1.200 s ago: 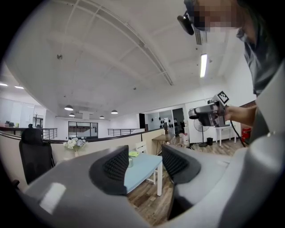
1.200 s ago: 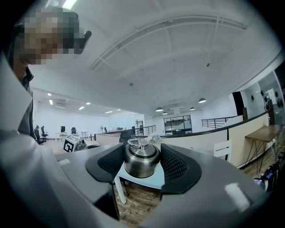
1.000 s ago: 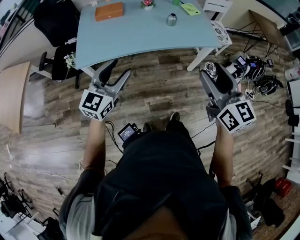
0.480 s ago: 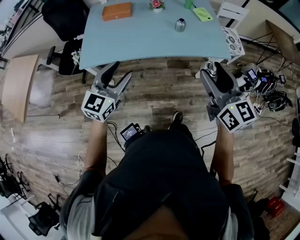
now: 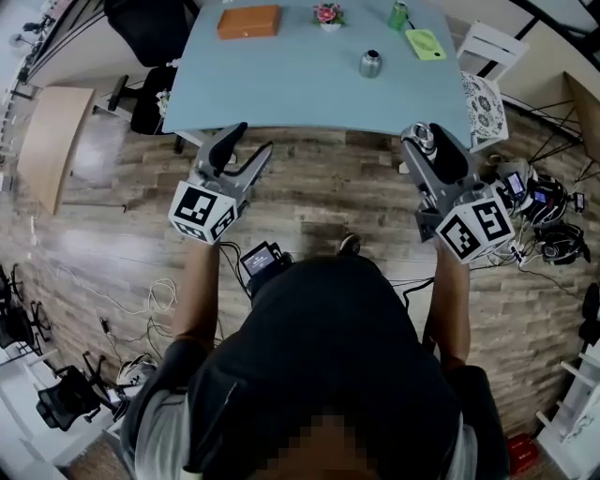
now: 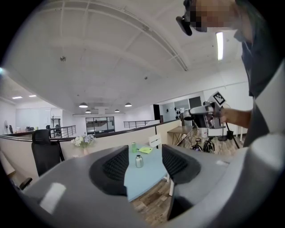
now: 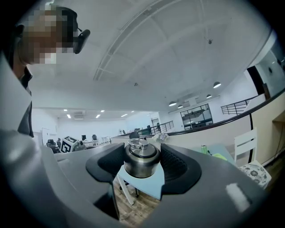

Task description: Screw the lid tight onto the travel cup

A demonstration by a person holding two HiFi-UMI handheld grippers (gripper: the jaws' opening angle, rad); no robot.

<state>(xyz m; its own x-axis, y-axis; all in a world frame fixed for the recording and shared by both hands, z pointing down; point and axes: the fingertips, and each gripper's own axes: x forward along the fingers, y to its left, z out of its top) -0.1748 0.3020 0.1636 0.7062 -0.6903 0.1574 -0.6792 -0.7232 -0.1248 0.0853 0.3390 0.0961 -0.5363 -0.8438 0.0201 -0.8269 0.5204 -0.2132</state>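
- The right claw (image 7: 142,168) pinches the round steel lid with a ring handle (image 7: 141,153), held over the wooden plank floor (image 5: 328,183).
- The left claw (image 5: 248,142) is spread, with only air between its pads.
- The steel travel cup (image 5: 371,64) stands well ahead on the pale blue surface (image 5: 281,84).
- On that surface near the cup are an orange-brown box (image 5: 248,21), a pot of pink flowers (image 5: 327,14) and a green can (image 5: 399,15).

Floor (image 5: 328,178): wood-look planks. Furniture: light blue table (image 5: 281,94), black office chair (image 5: 141,21), white chair (image 5: 487,42). White ceiling (image 6: 111,53) carries round lamps (image 6: 83,105).
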